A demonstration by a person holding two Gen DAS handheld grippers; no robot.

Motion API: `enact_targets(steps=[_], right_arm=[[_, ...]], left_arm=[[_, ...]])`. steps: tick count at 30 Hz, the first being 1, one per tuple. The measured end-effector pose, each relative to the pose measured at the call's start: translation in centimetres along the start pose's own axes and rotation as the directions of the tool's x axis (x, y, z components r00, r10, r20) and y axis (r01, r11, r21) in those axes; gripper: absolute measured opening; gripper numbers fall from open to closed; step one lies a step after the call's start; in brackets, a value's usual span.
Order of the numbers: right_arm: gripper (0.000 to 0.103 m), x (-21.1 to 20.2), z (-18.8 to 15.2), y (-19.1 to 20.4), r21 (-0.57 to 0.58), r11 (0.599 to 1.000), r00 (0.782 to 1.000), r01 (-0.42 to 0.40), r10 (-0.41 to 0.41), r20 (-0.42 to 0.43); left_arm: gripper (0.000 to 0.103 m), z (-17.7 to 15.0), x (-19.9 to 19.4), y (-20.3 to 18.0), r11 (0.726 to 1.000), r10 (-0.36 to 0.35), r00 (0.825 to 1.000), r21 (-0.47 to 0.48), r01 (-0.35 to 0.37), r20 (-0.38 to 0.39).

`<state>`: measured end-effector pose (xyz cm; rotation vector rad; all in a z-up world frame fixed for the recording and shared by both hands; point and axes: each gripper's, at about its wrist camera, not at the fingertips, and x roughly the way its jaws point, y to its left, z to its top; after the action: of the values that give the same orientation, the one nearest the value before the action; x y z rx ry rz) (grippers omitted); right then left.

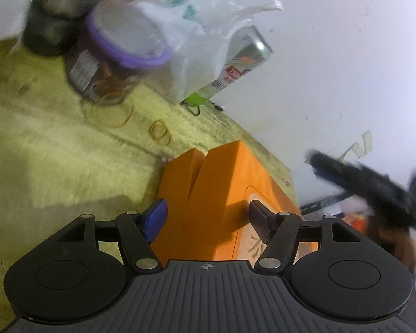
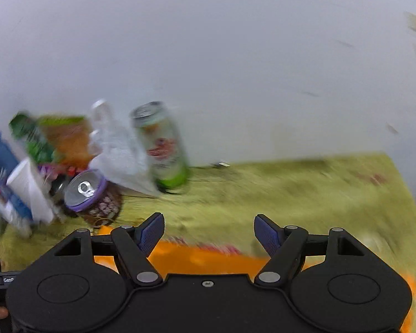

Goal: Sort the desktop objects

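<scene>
An orange box (image 1: 222,194) lies on the yellow-green table (image 1: 41,152), its near end between the fingers of my left gripper (image 1: 208,219), which stands open around it without visibly pressing. The same orange box (image 2: 208,258) shows under my right gripper (image 2: 209,231), which hovers open above it and holds nothing. A purple-rimmed can (image 1: 111,55) (image 2: 93,197), a tall green can (image 1: 235,61) (image 2: 163,147) and a clear plastic bag (image 1: 188,33) (image 2: 119,149) stand at the back of the table.
A dark jar (image 1: 52,16) sits beside the purple can. White paper cup (image 2: 30,188), snack bags (image 2: 55,141) and blue packets (image 2: 2,166) crowd the left. Rubber bands (image 1: 159,133) lie on the table. The other black gripper (image 1: 374,188) is at right. White wall (image 2: 235,55) behind.
</scene>
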<state>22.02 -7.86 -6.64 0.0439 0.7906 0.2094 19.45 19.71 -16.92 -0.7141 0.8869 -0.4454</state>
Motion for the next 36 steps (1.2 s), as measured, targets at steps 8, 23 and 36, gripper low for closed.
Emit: enact_targets(steps=[8,23,36], right_arm=[[0.070,10.6,2.5,2.1,-0.220,0.960,0.973,-0.173,0.132,-0.192],[0.072,16.1,1.2,0.5,-0.212,0.913,0.898,-0.349,0.261,-0.355],[0.086,17.5,1.4,-0.3,-0.206,0.910,0.892,-0.358,0.269,-0.362]], left_arm=[[0.053,0.0,0.7,-1.3,0.999,0.041,0.998,0.022,-0.042,0.050],[0.054,0.5,1.8,-0.6,0.996,0.082,0.996,-0.037,-0.081,0.045],[0.054,2.2,3.3,0.5,0.997,0.001,0.998,-0.076,-0.006,-0.061]])
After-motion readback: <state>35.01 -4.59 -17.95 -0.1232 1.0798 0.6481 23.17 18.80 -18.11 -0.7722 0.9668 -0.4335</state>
